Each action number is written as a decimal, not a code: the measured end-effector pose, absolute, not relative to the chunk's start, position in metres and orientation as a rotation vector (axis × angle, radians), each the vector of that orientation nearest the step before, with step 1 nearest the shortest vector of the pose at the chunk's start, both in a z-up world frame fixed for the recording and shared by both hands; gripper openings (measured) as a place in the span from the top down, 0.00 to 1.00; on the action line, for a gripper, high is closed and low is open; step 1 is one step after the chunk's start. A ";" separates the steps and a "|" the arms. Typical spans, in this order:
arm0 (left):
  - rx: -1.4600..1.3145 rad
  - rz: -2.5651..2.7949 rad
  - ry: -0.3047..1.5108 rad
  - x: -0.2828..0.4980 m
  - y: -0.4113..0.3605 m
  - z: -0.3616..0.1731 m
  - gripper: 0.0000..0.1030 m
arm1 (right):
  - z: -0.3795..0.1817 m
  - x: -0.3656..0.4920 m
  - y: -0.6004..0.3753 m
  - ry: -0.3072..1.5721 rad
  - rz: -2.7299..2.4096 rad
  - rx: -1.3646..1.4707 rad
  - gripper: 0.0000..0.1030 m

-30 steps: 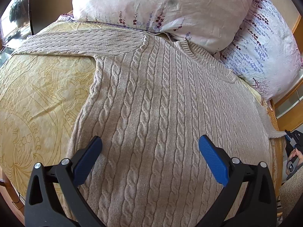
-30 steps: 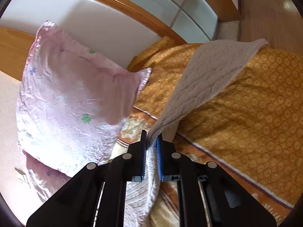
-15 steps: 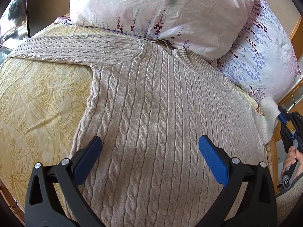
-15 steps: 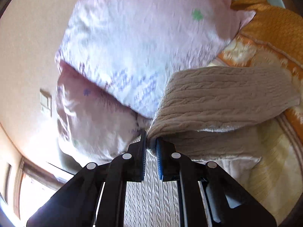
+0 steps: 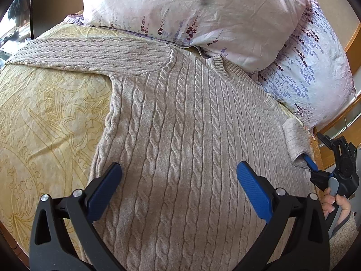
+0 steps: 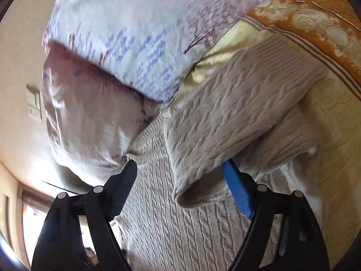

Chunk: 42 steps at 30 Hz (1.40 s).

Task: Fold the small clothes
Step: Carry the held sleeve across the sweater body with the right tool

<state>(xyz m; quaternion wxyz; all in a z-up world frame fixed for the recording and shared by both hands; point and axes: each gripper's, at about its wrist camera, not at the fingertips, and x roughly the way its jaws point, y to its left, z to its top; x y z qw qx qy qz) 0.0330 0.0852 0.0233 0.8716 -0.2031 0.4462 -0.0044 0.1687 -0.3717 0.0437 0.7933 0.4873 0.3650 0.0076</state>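
Observation:
A beige cable-knit sweater lies flat on the bed, collar toward the pillows. Its one sleeve stretches out at the far left. The other sleeve is folded over onto the sweater's body, with its cuff lying between the jaws of my right gripper, which is open. That gripper also shows at the right edge of the left wrist view, next to the sleeve's end. My left gripper is open and empty, hovering over the sweater's lower body.
Two floral pillows lean at the head of the bed, touching the collar. A yellow patterned bedspread lies under the sweater. A wooden bed frame runs along the right. A light switch is on the wall.
My right gripper carried the sleeve from the bed's side up over the sweater's body, then opened and let it go. My left gripper stayed open and barely moved.

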 end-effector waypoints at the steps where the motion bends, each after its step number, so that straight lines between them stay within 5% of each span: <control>1: -0.425 -0.010 0.933 0.033 0.086 0.023 0.02 | 0.044 0.168 -0.383 0.759 -0.011 1.095 0.23; 3: -0.427 -0.010 0.933 0.032 0.087 0.023 0.02 | 0.041 0.162 -0.407 0.703 -0.073 1.180 0.23; 10: -0.440 0.004 0.924 0.029 0.097 0.025 0.02 | 0.014 0.147 -0.462 0.652 -0.293 1.379 0.57; 21: -0.461 0.057 0.912 0.020 0.118 0.027 0.02 | 0.003 0.134 -0.472 0.661 -0.399 1.416 0.55; 22: -0.458 0.057 0.910 0.019 0.119 0.028 0.02 | 0.003 0.137 -0.473 0.653 -0.396 1.397 0.61; 23: -0.454 0.055 0.909 0.019 0.120 0.028 0.02 | 0.003 0.141 -0.473 0.644 -0.379 1.386 0.84; 24: -0.449 0.054 0.909 0.018 0.120 0.029 0.02 | 0.004 0.145 -0.473 0.635 -0.363 1.388 0.90; 33: -0.486 0.078 0.904 0.013 0.137 0.026 0.02 | 0.056 0.195 -0.402 0.518 0.038 1.395 0.90; 42: -0.496 0.079 0.886 0.008 0.149 0.029 0.02 | 0.047 0.252 -0.292 0.723 0.242 1.292 0.90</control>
